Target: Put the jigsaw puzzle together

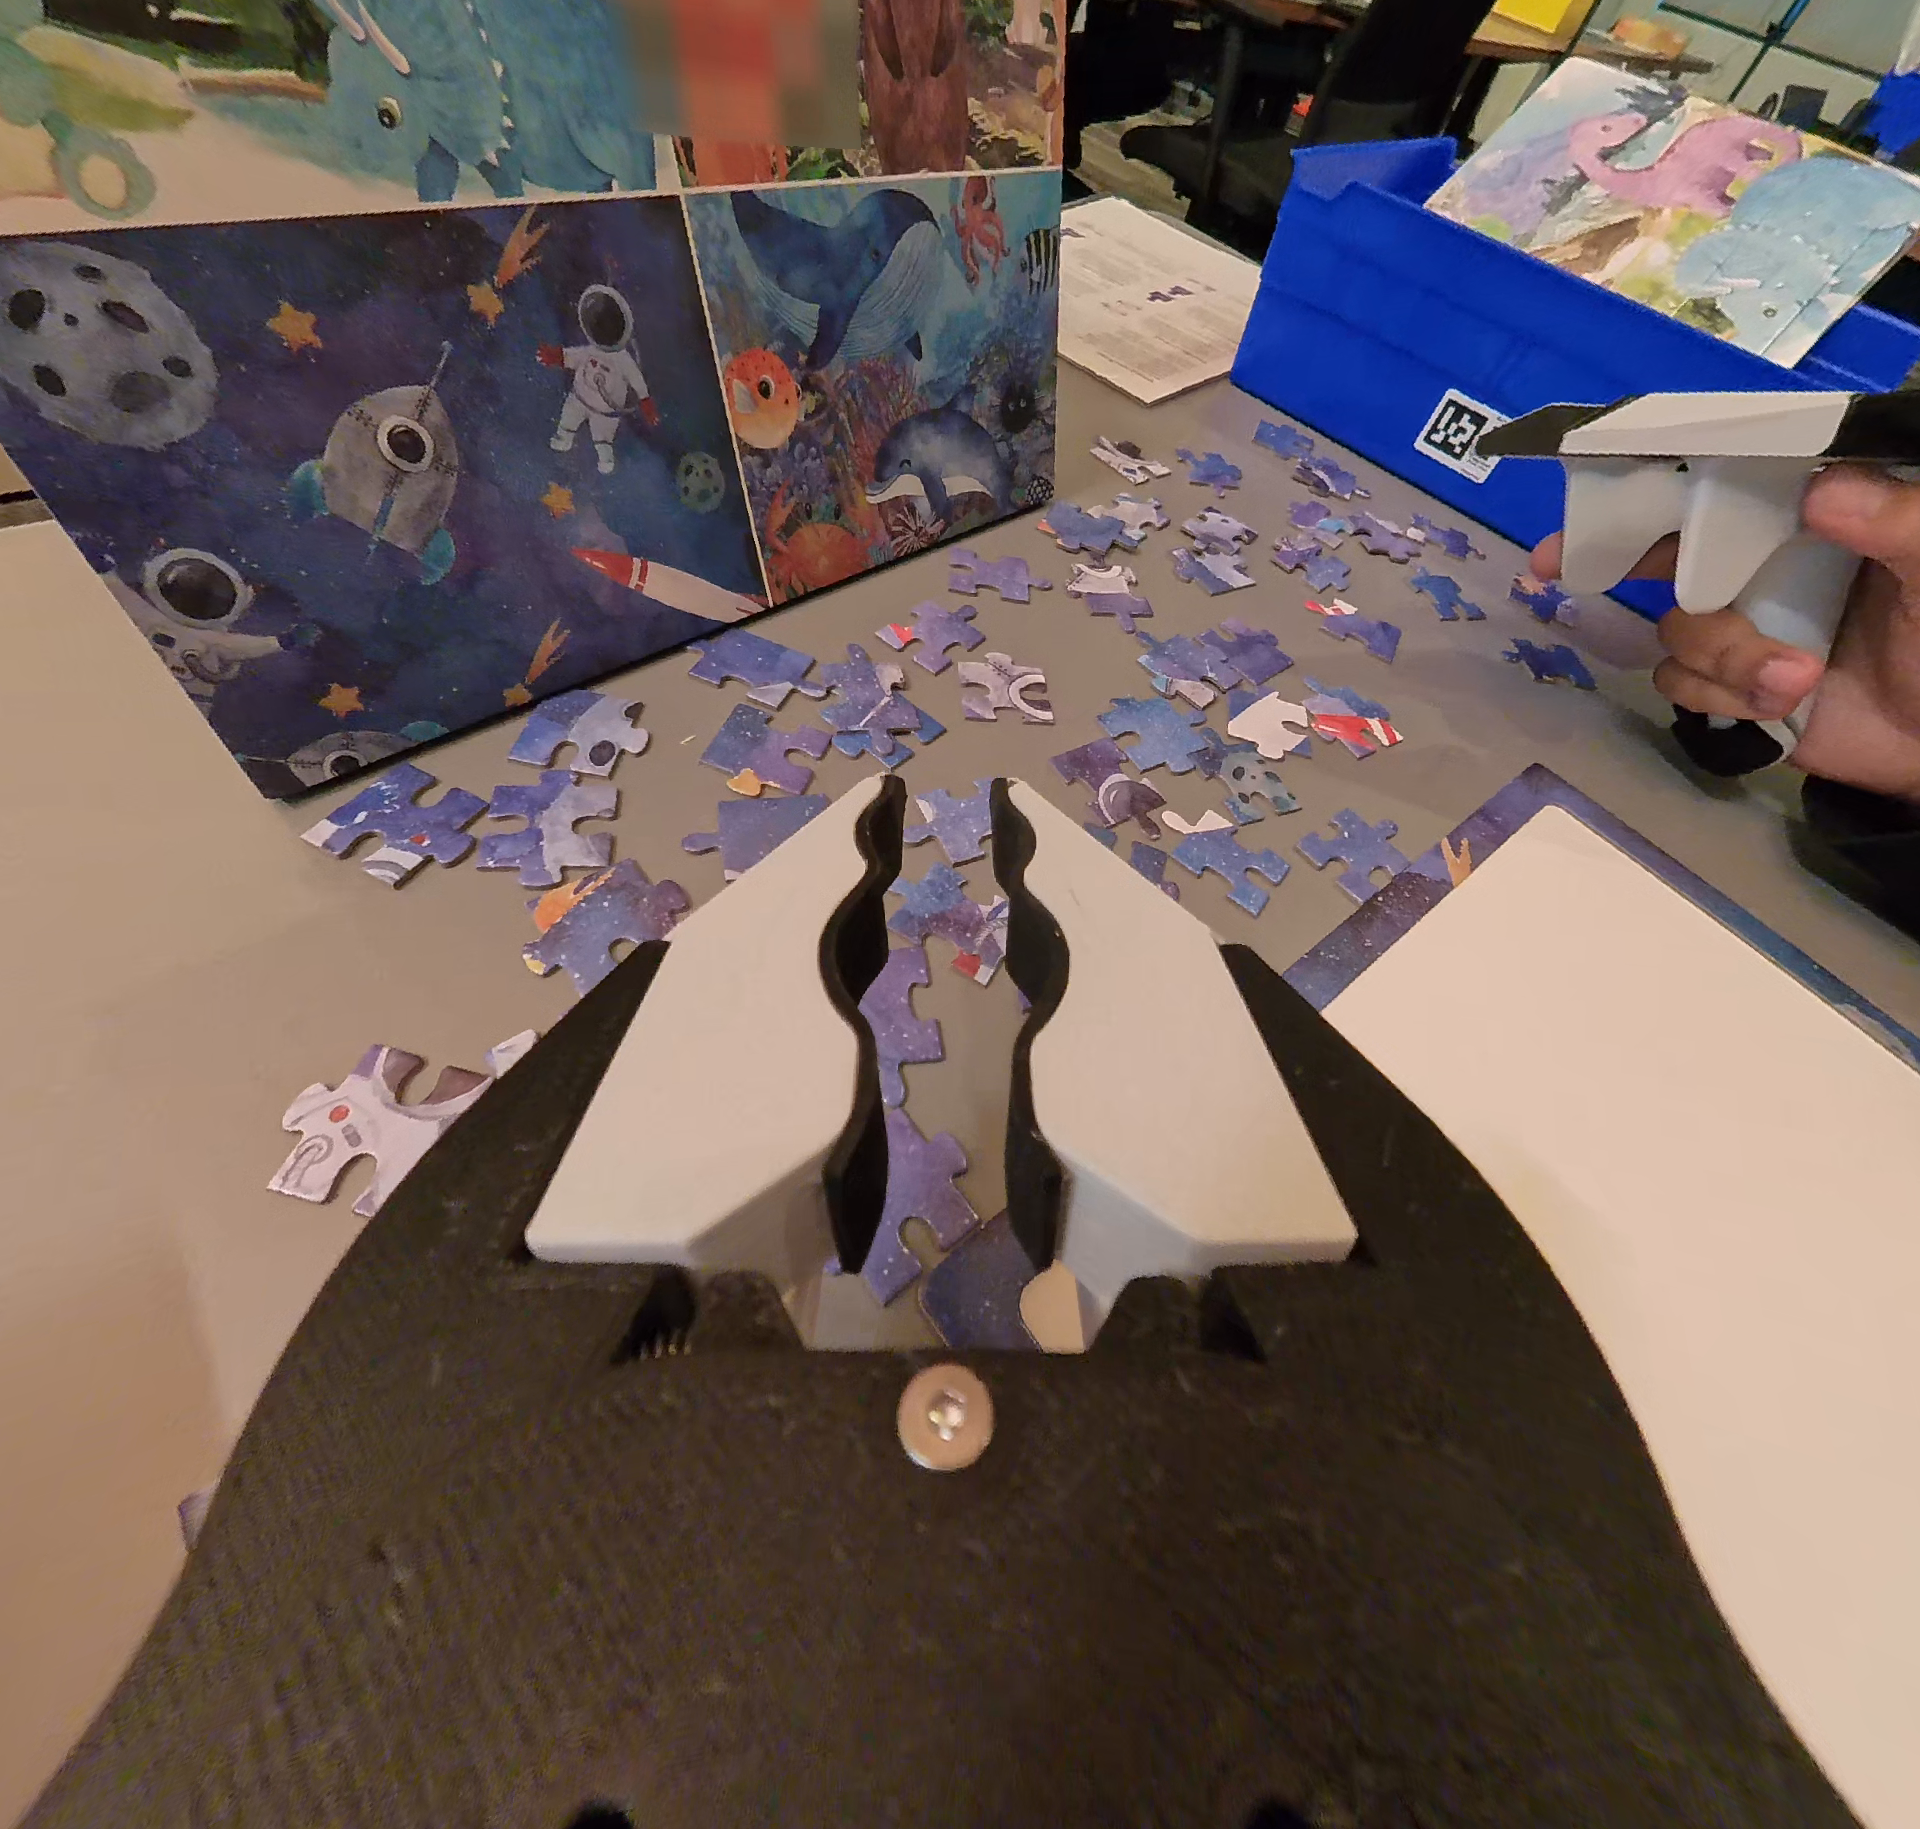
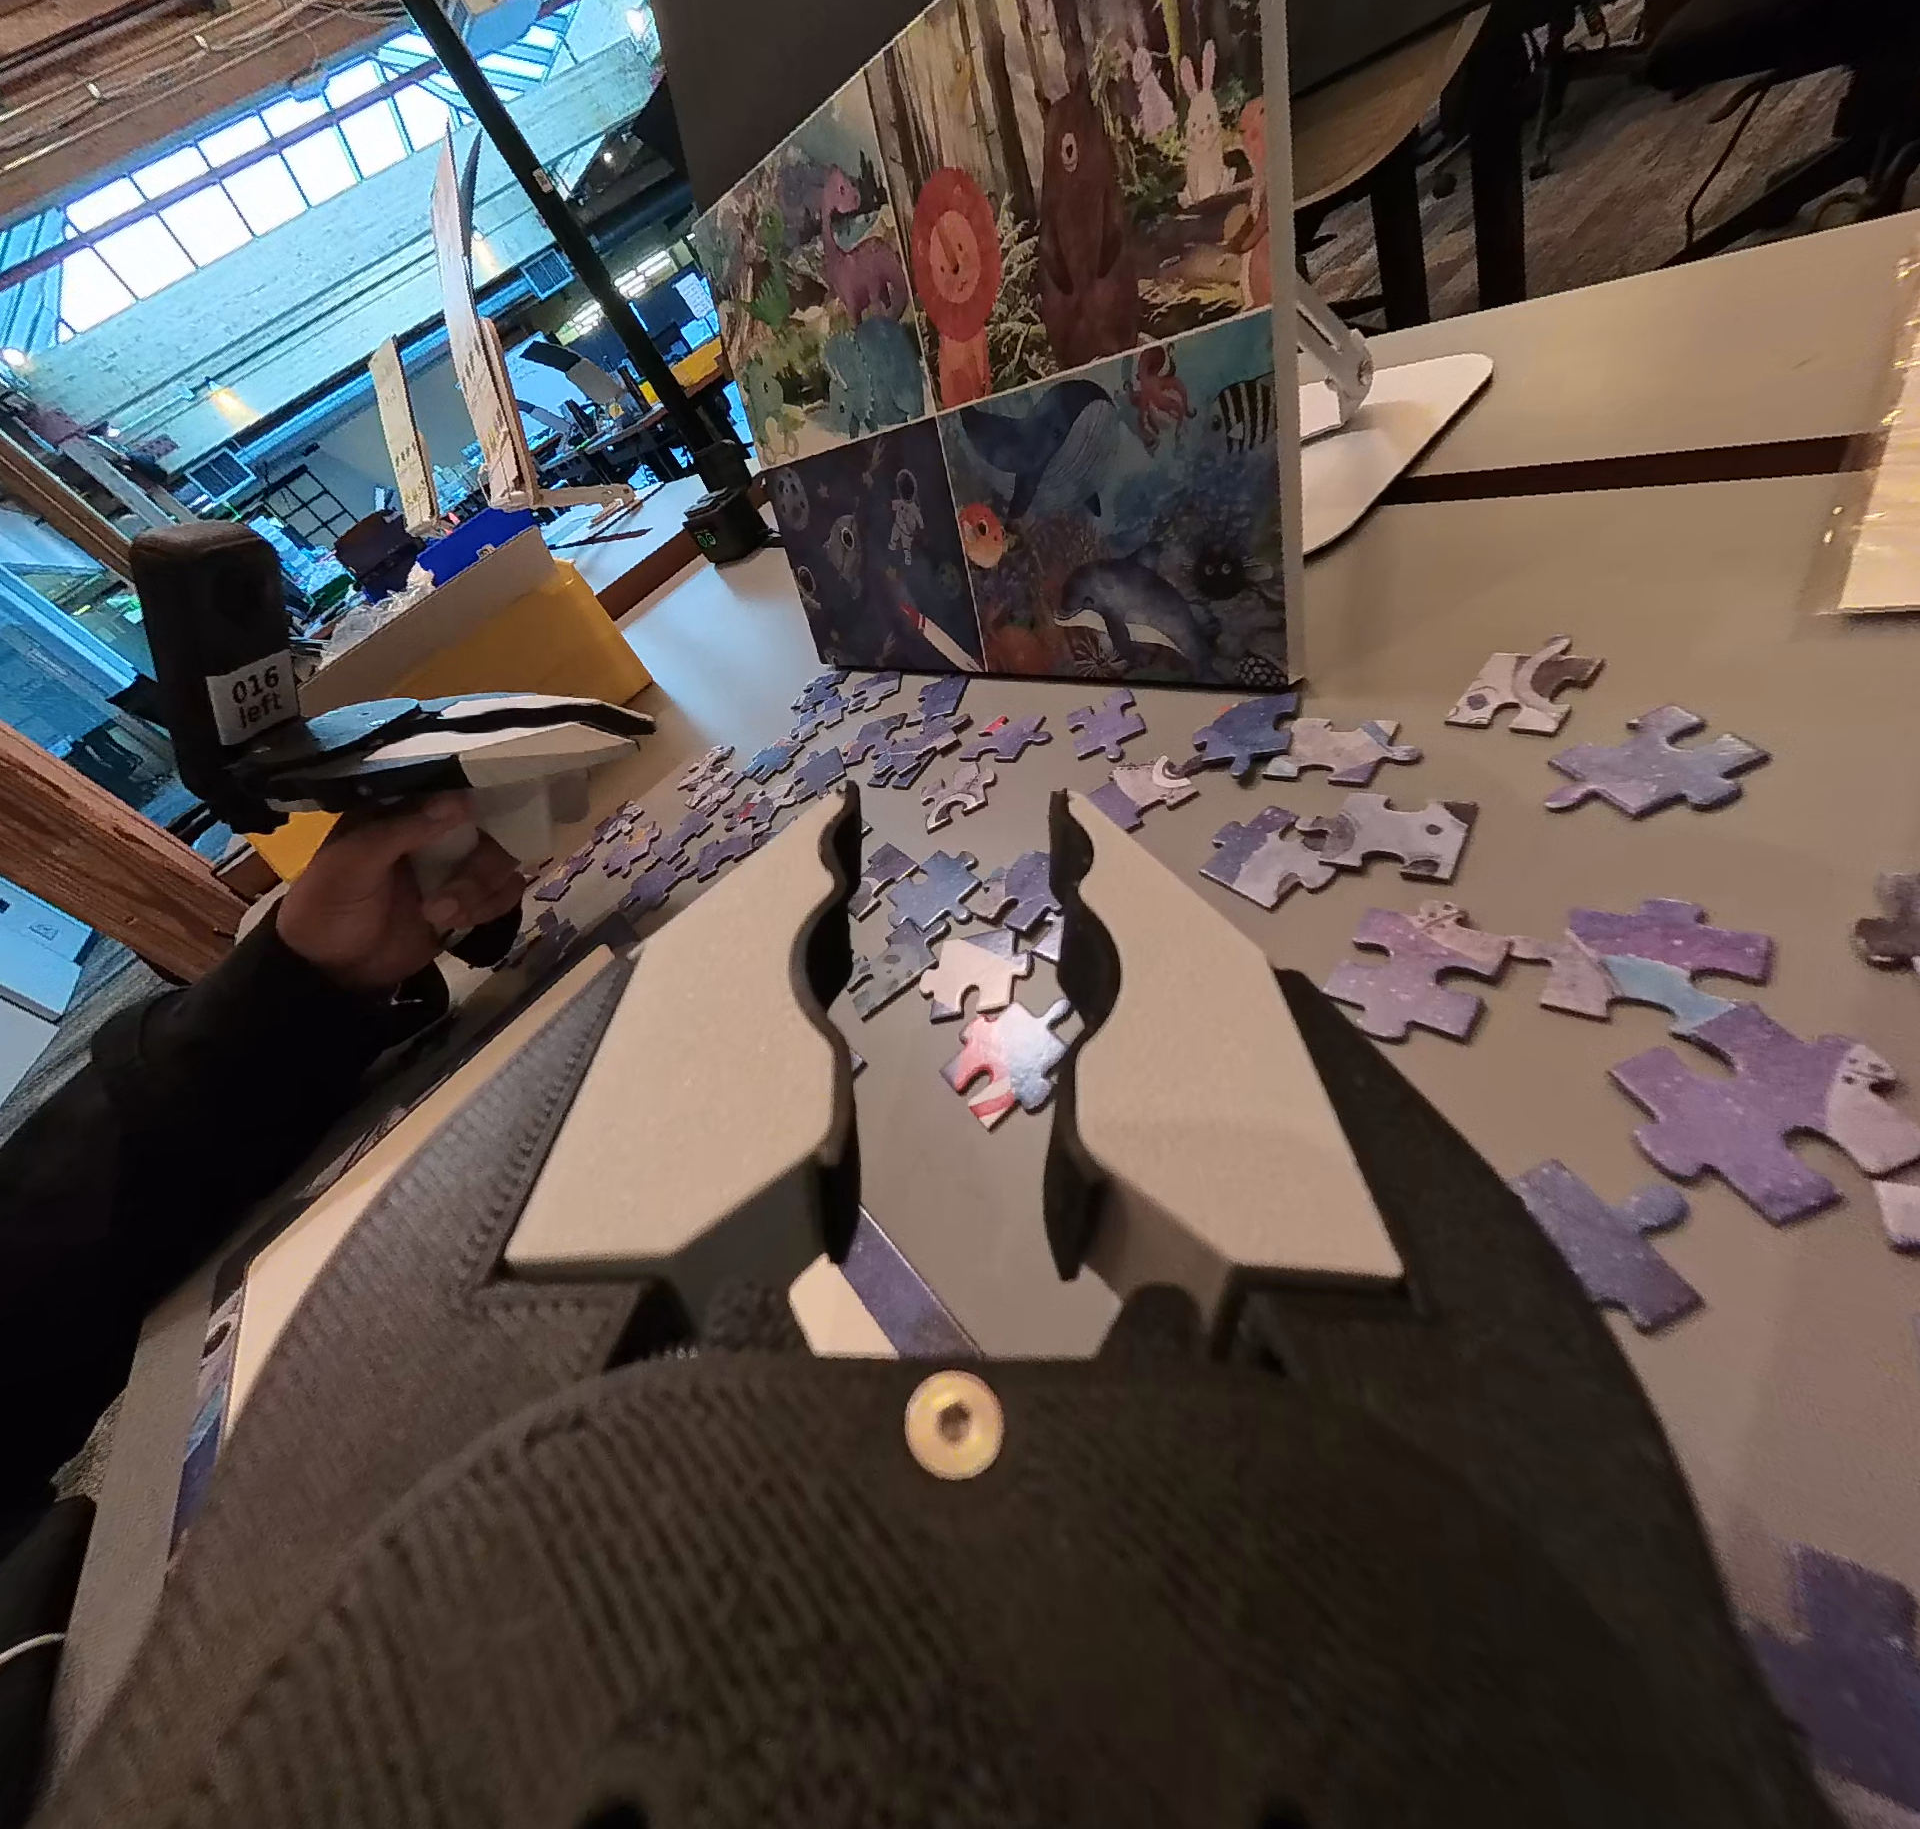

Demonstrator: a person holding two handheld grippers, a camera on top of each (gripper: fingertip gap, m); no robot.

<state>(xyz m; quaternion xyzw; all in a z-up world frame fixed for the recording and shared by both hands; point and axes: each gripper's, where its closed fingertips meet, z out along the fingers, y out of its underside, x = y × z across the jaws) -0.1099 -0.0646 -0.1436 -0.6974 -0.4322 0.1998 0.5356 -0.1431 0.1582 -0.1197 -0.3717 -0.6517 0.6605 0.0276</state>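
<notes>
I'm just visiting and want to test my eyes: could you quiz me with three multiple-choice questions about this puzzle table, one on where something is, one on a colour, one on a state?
1. Where is the dinosaur picture board?
A. in the blue bin
B. flat on the table
C. under the puzzle box

2. What colour are most loose puzzle pieces?
A. green
B. blue-purple
C. orange

3. How is the puzzle tray?
A. finished
B. half filled
C. no pieces set in it

Answers: 1 A, it leans out of the bin; 2 B, starry blue-purple; 3 C, its white inside is bare.

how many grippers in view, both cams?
2. Left gripper hovers over loose pieces beside the puzzle tray; right gripper hovers over pieces before the picture box. None hidden, seemingly.
</notes>
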